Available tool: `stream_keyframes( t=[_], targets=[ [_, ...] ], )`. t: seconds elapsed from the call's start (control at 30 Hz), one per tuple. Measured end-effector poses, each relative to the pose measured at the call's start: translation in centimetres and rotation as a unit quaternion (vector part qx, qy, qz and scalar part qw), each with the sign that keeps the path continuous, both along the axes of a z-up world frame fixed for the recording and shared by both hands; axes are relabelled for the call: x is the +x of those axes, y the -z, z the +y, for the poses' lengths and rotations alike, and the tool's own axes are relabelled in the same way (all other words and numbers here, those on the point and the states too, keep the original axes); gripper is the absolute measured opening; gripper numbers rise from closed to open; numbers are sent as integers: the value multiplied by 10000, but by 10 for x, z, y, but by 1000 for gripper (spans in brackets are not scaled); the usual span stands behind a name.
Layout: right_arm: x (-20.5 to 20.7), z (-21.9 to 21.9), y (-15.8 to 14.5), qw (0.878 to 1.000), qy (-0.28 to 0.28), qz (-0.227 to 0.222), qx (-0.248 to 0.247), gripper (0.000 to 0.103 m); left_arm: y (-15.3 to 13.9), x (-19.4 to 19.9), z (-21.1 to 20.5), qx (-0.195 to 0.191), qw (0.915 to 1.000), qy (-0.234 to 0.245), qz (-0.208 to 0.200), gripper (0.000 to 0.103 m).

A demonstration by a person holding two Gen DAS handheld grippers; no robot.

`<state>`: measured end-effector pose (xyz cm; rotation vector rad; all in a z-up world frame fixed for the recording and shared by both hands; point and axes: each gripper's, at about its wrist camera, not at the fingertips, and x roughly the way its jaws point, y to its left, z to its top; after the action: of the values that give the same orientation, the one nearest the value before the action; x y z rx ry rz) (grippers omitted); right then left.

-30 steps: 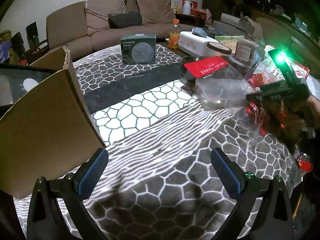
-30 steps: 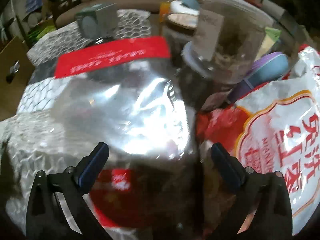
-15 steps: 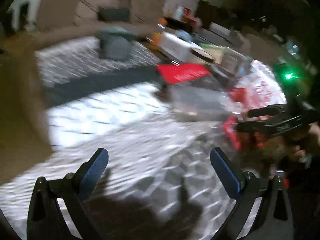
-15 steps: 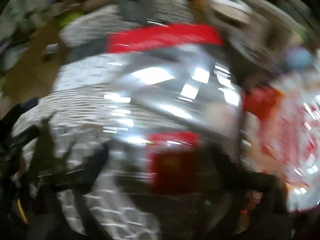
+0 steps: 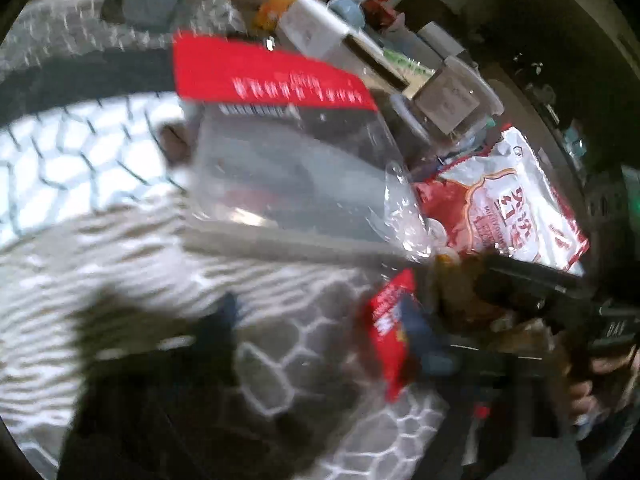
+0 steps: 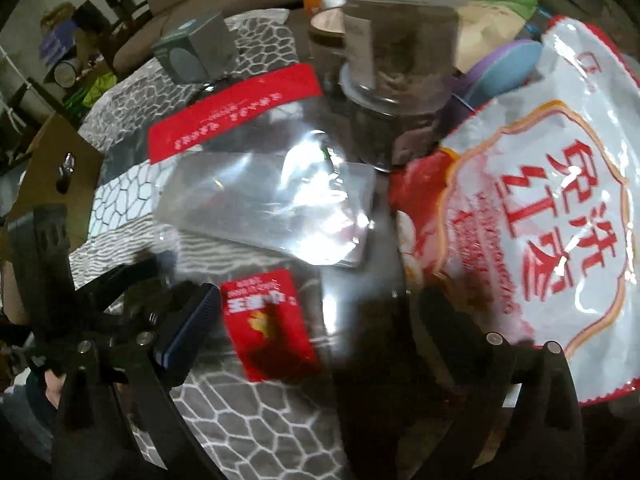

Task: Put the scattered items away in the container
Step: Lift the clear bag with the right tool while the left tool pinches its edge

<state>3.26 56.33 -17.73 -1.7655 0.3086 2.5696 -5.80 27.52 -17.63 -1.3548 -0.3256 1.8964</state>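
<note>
red packet, white lettering, lying on desk by clear bag | right fingers gaping wide around it, not touching | left fingers just been closing, blur's hiding any grip

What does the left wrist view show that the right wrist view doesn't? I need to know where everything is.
Only the left wrist view: the person's right hand, low on the right.
Only the right wrist view: the cardboard box at the left edge and a purple-blue round thing behind the bags.
Both: the clear bag with a red header, the small red packet and the white-and-red snack bag.
</note>
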Motion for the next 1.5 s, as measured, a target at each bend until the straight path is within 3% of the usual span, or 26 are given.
stream_keyframes(
  t=[0.03, 0.07, 0.13, 0.23, 0.37, 0.5, 0.57, 0.67, 0.77, 0.87, 0.93, 1.0, 1.07, 1.17, 1.33, 1.37, 1.43, 1.47, 1.5],
  targets=[
    [4, 7, -1, 10000, 36, -12, -25, 99, 5, 0, 2, 15, 9998, 58, -180, 15],
    [5, 12, -1, 9999, 100, 1, -53, 99, 9, 1, 3, 55, 9993, 109, -339, 10],
    [7, 18, -6, 9996, 219, 77, -147, 99, 11, 4, -4, 214, 9982, 169, -529, 3],
    [11, 18, -13, 9993, 139, 177, -311, 99, 4, 8, -24, 120, 9985, 200, -493, 0],
    [12, 3, -16, 9973, -214, 391, -582, 99, -14, 20, -75, -665, 9969, 411, -106, 0],
    [0, -37, 7, 9870, -990, 340, -1221, 99, -16, 28, -127, -1332, 9907, 249, 128, 0],
    [-5, -58, 19, 9798, -1366, 374, -1411, 99, -18, 34, -146, -1668, 9843, 165, 560, 0],
    [-16, -95, 33, 9704, -1981, 700, -1192, 95, -15, 40, -150, -1898, 9760, 283, 1026, 0],
    [-21, -110, 29, 9613, -2265, 1190, -1019, 94, -21, 52, -146, -1845, 9661, 618, 1697, 0],
    [-34, -115, 20, 9482, -2476, 1480, -1328, 95, -28, 67, -148, -1852, 9503, 908, 2333, 0],
    [-47, -118, 12, 9388, -2591, 1744, -1455, 95, -28, 73, -150, -1832, 9462, 1021, 2463, 0],
    [-57, -124, 5, 9209, -2949, 2034, -1533, 102, -33, 80, -153, -1812, 9406, 1145, 2632, 0],
    [-64, -130, 1, 9054, -3298, 2217, -1495, 103, -42, 89, -161, -1705, 9350, 1241, 2851, 0],
    [-77, -148, 6, 8908, -3898, 1913, -1340, 103, -51, 99, -179, -1610, 9252, 1464, 3108, 0],
    [-89, -187, 25, 8672, -4543, 1379, -1500, 103, -24, 98, -197, -1934, 9258, 1483, 2890, 0],
    [-89, -195, 30, 8609, -4665, 1303, -1554, 98, -20, 99, -200, -1966, 9253, 1492, 2879, 0],
    [-88, -214, 42, 8500, -4890, 1166, -1574, 73, -18, 100, -205, -1984, 9247, 1504, 2881, 0],
    [-88, -223, 47, 8467, -4977, 1111, -1520, 56, -18, 100, -207, -1974, 9246, 1503, 2890, 0],
    [-88, -233, 52, 8434, -5059, 1056, -1465, 49, -20, 99, -209, -1946, 9251, 1487, 2903, 0]
  ],
)
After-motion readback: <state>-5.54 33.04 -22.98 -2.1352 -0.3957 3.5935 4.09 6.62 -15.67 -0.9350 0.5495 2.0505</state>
